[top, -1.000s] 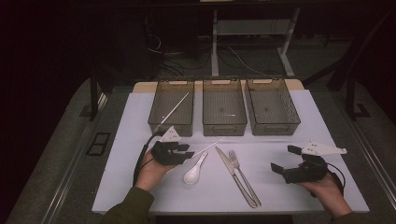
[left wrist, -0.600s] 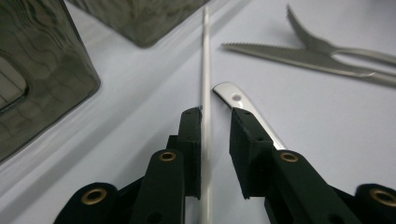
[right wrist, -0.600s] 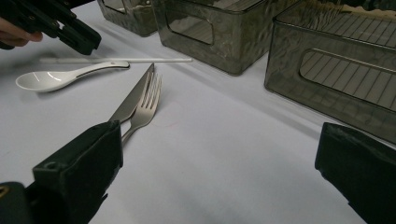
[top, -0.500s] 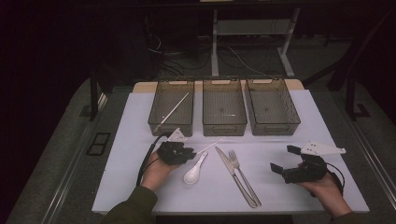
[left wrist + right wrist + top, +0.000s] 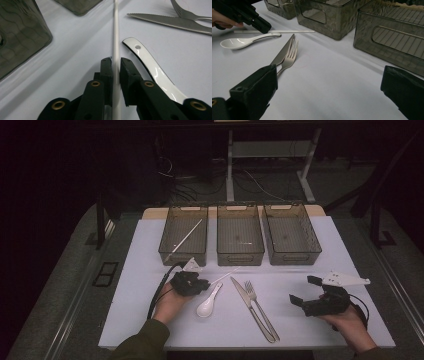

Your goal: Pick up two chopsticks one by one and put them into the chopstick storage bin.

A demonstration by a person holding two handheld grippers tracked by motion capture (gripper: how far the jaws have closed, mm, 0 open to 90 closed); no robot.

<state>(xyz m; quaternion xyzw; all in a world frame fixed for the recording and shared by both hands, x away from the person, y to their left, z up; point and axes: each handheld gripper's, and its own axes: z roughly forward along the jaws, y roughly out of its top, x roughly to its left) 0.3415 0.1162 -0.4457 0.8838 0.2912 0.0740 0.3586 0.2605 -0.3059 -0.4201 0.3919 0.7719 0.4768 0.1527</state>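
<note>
White chopstick (image 5: 116, 37) pinched in closing left gripper (image 5: 116, 65).

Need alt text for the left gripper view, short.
The left claw has just been closing on a thin white chopstick that lies on the white table, the stick running straight up between its jaws. A white spoon lies just to the right, a knife and fork beyond, and a smoky plastic bin at left.
</note>
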